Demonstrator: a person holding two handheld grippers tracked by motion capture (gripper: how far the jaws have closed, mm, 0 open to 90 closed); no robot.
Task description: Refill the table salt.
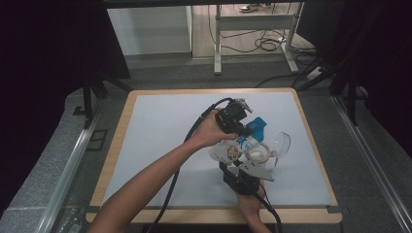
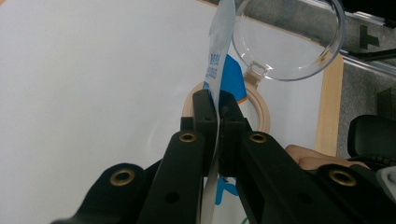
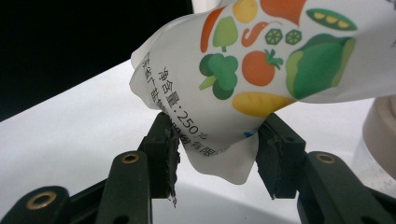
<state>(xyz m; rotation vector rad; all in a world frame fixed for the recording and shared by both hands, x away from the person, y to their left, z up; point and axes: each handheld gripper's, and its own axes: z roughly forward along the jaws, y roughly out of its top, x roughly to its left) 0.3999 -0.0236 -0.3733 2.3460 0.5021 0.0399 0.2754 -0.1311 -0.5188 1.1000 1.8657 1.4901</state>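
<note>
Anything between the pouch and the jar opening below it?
Nothing visible. The white plastic pouch printed with vegetables hangs over the wide-mouthed jar with a tan rim, held by both the left gripper and the right gripper. The clear hinged lid is swung open, off to the side.

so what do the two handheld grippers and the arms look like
Both are black. The left gripper and right gripper each have two chunky jaws with brass-ringed holes and ribbed black pads, and each trails a thick black cable. The right one carries a grey three-cornered plate. Forearms are bare, no sleeves or gloves visible.
</note>
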